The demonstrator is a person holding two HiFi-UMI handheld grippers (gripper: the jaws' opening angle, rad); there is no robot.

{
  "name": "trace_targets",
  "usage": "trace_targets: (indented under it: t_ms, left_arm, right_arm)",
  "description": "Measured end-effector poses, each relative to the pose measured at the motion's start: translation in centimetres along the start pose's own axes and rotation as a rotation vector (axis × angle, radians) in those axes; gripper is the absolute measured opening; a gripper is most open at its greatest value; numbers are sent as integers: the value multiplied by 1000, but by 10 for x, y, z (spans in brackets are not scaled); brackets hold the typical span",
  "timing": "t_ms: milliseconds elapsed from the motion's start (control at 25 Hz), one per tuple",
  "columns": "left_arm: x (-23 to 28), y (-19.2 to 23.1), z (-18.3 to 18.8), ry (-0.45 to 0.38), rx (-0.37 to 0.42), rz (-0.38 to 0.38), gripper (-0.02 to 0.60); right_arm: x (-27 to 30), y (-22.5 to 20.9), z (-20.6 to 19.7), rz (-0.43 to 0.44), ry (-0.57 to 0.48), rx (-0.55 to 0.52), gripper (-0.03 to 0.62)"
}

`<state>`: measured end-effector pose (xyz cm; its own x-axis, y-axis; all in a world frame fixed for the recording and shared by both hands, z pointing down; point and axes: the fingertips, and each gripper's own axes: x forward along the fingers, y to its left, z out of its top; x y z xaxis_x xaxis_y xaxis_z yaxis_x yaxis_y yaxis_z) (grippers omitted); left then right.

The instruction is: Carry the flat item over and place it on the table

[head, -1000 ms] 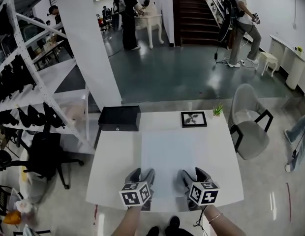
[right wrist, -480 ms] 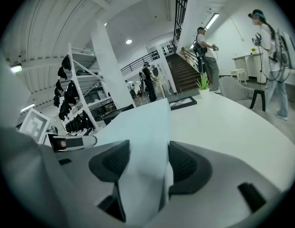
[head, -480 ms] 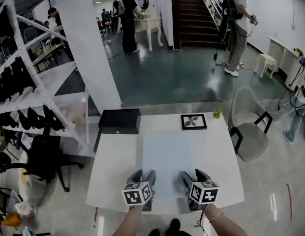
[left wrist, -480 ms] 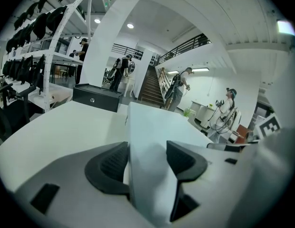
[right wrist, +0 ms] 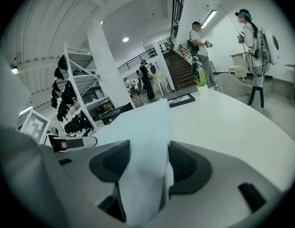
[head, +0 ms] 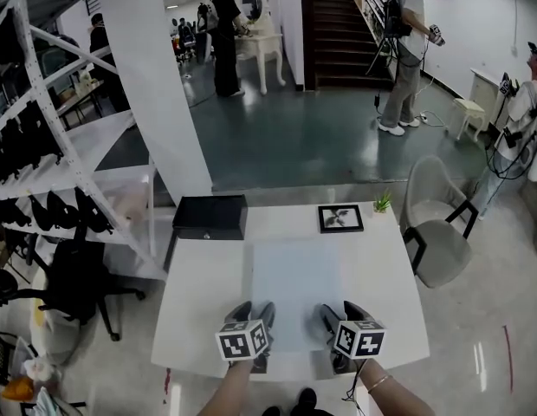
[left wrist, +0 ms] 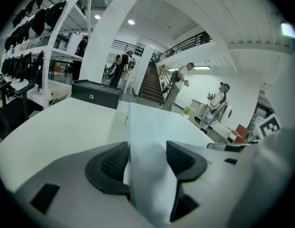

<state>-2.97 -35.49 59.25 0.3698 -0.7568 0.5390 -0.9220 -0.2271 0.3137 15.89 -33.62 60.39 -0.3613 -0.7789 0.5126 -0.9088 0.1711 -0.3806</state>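
Pale-blue flat sheet (head: 296,289) extends across the middle of the white worktop (head: 199,284), with its far edge just short of the framed picture (head: 340,218) and its near edge at the worktop's front. The left gripper (head: 251,313) and the right gripper (head: 334,315) each grasp that near edge, one near each corner. In the left gripper view the sheet (left wrist: 148,167) stands pinched between the two dark pads, and the right gripper view shows the same, the sheet (right wrist: 143,146) clamped with both jaws closed on it. The far portion appears to lie flat on the worktop; the clamped edge is raised slightly. Whether the middle fully rests cannot be determined. A black box (head: 210,217) sits at the far left corner, apart from the sheet, and a small plant (head: 384,199) stands beside the framed picture. Judged step: final placement, with carrying complete and release pending. The next move calls for lowering the near edge onto the worktop, opening both grippers together, and withdrawing toward the person without dragging or creasing the sheet.
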Motion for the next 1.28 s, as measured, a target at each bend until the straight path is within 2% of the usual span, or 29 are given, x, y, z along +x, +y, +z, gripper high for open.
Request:
trace_targets:
  t_ms: [600,880,1080,1280]
  left_arm:
    - [3,0,0,53,-5,14,252]
    - [2,0,2,71,-30,5,252]
    - [-7,0,9,48,16,28,253]
    - [-20,-1,21,5,48,6,252]
  right_arm:
    - [2,-5,0,-29,38,36,253]
    - [1,-5,1,-25,32,32,259]
    - [-6,-6,4,-39,8,12,249]
    - [-16,0,16,-46,-41,-32,245]
